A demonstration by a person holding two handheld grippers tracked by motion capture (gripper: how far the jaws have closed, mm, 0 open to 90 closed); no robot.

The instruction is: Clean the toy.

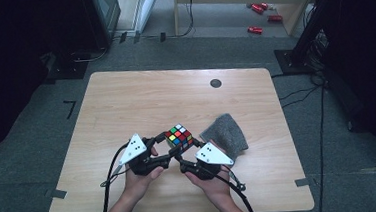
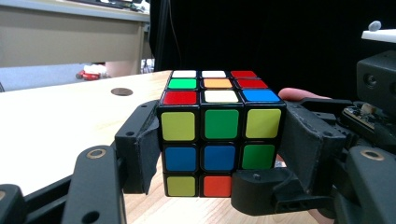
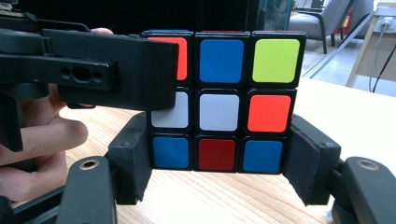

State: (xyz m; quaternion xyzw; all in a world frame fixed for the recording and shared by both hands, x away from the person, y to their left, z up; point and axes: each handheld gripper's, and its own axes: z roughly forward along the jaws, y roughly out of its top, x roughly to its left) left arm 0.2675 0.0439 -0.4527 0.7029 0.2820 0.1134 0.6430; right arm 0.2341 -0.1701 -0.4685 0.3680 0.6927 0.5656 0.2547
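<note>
Both tongs on the cube

The left tongs (image 2: 219, 154) pinch the cube (image 1: 179, 137) at its sides, held just above the worktop (image 1: 125, 100). The right tongs (image 3: 219, 163) flank its bottom layer, the left pad touching, the right barely apart. A grey cloth (image 1: 225, 133) lies just beside.

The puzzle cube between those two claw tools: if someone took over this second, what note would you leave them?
Left gripper: shut on the puzzle cube, pads on opposite sides, holding it just above the table.
Right gripper: jaws straddle the cube's bottom layer; whether the pads press is unclear.
Grey cloth: lying on the table right of the cube, untouched.
Done: cube lifted and gripped from both sides.
Left: the colours are still mixed; probably a layer turn comes next.
</note>
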